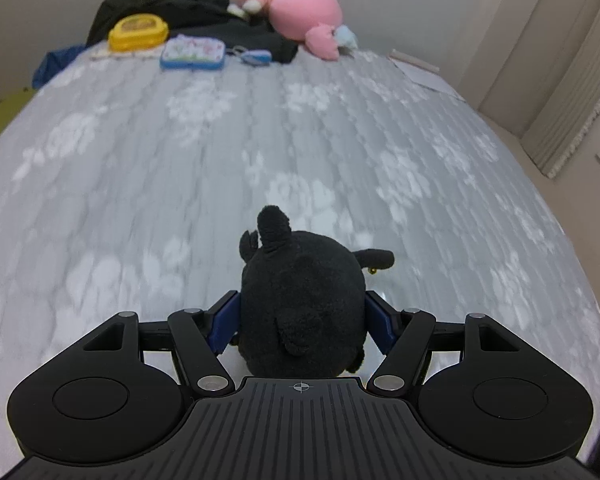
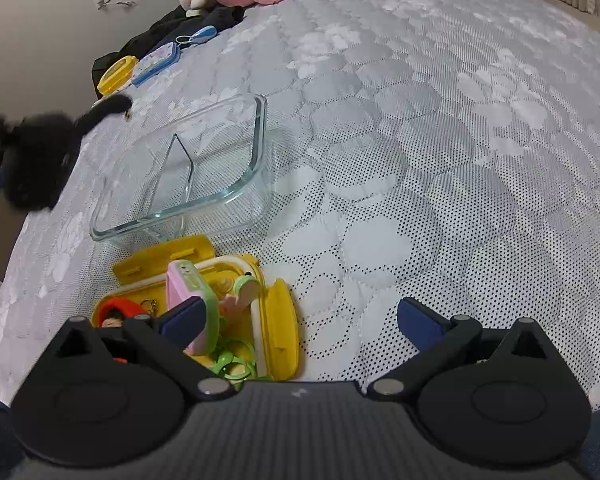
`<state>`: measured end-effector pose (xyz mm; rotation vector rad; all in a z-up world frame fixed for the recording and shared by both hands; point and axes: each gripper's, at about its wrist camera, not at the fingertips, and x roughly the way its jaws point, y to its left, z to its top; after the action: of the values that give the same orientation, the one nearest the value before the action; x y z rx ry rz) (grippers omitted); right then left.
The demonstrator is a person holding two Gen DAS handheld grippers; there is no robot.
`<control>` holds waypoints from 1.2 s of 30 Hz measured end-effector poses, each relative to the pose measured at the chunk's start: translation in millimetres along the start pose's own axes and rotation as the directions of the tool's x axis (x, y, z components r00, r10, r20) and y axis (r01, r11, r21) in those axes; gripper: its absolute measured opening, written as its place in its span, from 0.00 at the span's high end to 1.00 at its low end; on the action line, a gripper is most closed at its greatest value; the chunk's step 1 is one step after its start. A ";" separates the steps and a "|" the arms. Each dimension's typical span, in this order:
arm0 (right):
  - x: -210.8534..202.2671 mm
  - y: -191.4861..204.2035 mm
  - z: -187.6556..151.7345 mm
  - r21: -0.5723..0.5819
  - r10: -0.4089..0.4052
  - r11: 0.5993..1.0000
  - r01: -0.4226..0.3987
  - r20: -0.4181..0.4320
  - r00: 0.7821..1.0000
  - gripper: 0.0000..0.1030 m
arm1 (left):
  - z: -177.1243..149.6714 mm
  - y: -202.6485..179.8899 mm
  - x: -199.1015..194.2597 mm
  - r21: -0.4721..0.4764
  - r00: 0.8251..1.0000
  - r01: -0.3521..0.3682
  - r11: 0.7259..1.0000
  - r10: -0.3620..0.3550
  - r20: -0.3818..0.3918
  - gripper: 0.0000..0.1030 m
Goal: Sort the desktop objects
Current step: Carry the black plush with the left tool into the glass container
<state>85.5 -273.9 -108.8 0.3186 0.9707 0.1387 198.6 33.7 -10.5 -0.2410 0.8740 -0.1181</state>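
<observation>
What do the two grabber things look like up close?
Both look alike. The left gripper and right gripper each have a black ribbed body, two big round black discs at the sides, black link arms with silver rivets, and dark blue fingers. The left one shows a small white crosshair mark in the middle. No cables show.

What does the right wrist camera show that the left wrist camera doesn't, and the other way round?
Only the right wrist view shows the glass container, apparently empty, the open yellow box of small toys in front of it, and the right gripper, open over bare mattress.

Only the left wrist view shows the left gripper shut on the black plush toy up close.

Both show the plush, the patterned mattress, the pink plush, the closed yellow case and the blue-rimmed case at the far end.
</observation>
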 end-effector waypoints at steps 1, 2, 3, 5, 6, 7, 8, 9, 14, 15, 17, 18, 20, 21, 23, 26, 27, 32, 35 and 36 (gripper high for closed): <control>0.5 -0.2 0.1 0.002 0.000 1.000 0.000 -0.002 1.000 0.00 | 1.4 0.3 6.6 -0.017 1.000 0.006 1.000 -0.006 -0.001 0.31; 1.1 -0.3 0.2 0.004 0.001 1.000 -0.001 -0.005 1.000 0.00 | 2.7 0.7 13.3 -0.034 1.000 0.013 0.999 -0.013 -0.001 0.31; 1.7 -0.5 0.2 0.006 0.000 1.000 0.000 -0.008 1.000 0.00 | 4.0 1.0 20.0 -0.051 1.000 0.019 0.998 -0.019 -0.002 0.31; 2.9 -1.0 0.2 0.009 0.000 1.000 0.000 -0.013 1.000 0.00 | 1.2 1.5 37.7 -0.088 0.999 0.031 0.996 -0.035 -0.041 0.31; 3.5 -1.5 0.4 0.011 0.000 1.000 0.001 -0.015 1.000 0.00 | -1.8 1.8 42.4 -0.096 0.998 0.020 0.995 -0.026 -0.060 0.31; 4.4 -1.7 0.6 0.012 0.000 1.000 0.000 -0.019 1.000 0.00 | -4.7 2.1 47.0 -0.104 0.997 0.008 0.995 -0.017 -0.079 0.30; 5.2 -1.9 0.7 0.014 0.001 1.000 0.000 -0.023 1.000 0.00 | -8.3 2.4 52.2 -0.106 0.995 -0.012 0.994 0.002 -0.097 0.30; 5.9 -2.1 0.9 0.015 0.002 1.000 -0.001 -0.027 1.000 0.00 | -11.8 2.6 57.4 -0.108 0.993 -0.034 0.994 0.021 -0.116 0.30; 5.7 -1.5 1.0 0.011 0.004 1.000 -0.004 -0.022 1.000 0.00 | -20.5 -1.5 67.8 -0.063 0.990 -0.057 0.996 0.048 -0.134 0.29; 5.4 -1.0 1.0 0.008 0.002 1.000 -0.002 -0.020 1.000 0.00 | -21.5 -4.4 68.4 -0.044 0.990 -0.063 0.997 0.056 -0.131 0.28; 4.9 0.7 0.6 -0.001 -0.004 1.000 0.004 -0.016 1.000 0.00 | -23.0 -9.0 70.2 -0.014 0.990 -0.071 0.997 0.068 -0.127 0.27; 4.6 1.5 0.5 -0.006 -0.007 1.000 0.007 -0.013 1.000 0.00 | -22.6 -9.6 70.7 -0.010 0.990 -0.072 0.997 0.070 -0.126 0.27; 4.1 2.5 0.5 -0.013 -0.009 1.000 0.009 -0.011 1.000 0.00 | -23.3 -9.4 72.4 -0.004 0.990 -0.075 0.997 0.074 -0.119 0.25; 3.9 2.8 0.5 -0.016 -0.009 1.000 0.009 -0.009 1.000 0.00 | -23.6 -9.3 72.3 0.002 0.990 -0.079 0.997 0.078 -0.113 0.25; 3.6 2.7 0.6 -0.019 -0.008 1.000 0.007 -0.008 1.000 0.00 | -24.2 -12.5 74.1 0.023 0.990 -0.086 0.996 0.088 -0.107 0.24; 3.0 2.8 0.7 -0.020 -0.004 1.000 0.004 -0.006 1.000 0.00 | -27.0 -15.7 76.1 0.047 0.990 -0.099 0.994 0.103 -0.097 0.22; 2.8 2.8 0.6 -0.020 -0.003 1.000 0.003 -0.006 1.000 0.00 | -28.1 -16.5 76.6 0.053 0.990 -0.103 0.993 0.108 -0.094 0.22; 3.0 3.0 0.6 -0.022 0.000 1.000 0.000 -0.008 1.000 0.00 | -27.5 -13.4 69.0 0.028 0.994 -0.073 0.997 0.075 -0.084 0.26; 3.0 3.0 0.8 -0.020 0.003 1.000 -0.003 -0.008 1.000 0.00 | -21.2 -12.1 54.9 0.011 0.997 -0.052 0.999 0.052 -0.062 0.28; 2.8 3.1 0.7 -0.020 0.004 1.000 -0.004 -0.008 1.000 0.00 | -18.6 -11.7 49.7 0.007 0.998 -0.045 0.999 0.045 -0.051 0.31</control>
<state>87.8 -270.5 -109.6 0.3018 0.9756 0.1536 215.9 9.4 -55.9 -0.2133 0.9294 -0.0852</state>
